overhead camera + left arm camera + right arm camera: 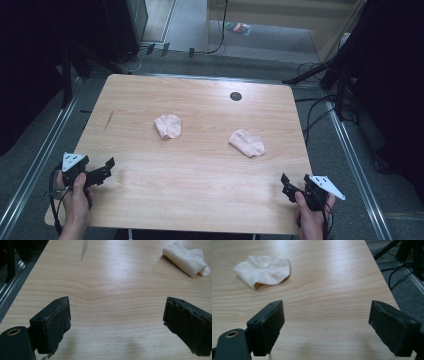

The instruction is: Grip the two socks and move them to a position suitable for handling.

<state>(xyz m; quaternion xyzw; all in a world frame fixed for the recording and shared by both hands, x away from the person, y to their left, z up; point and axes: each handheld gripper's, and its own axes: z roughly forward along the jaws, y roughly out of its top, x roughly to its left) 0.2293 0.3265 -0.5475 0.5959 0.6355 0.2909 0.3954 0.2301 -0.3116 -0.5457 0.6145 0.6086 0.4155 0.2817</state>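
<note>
In the high view, both forearms are cut off by the bottom edge. The small item on the floor is too small to identify. In the left gripper view, the right edge cuts off the cloth and the right-hand jaw. In the right gripper view, the bottom edge cuts off both jaws.

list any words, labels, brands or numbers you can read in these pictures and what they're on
No text can be read anywhere.
The two pale pink socks are plain, with no tag or print.
The wooden table bears no lettering, just a dark streak and a round black grommet.
The small colourful item on the floor beyond the table may carry print, but it is too small and blurred to read.
</note>
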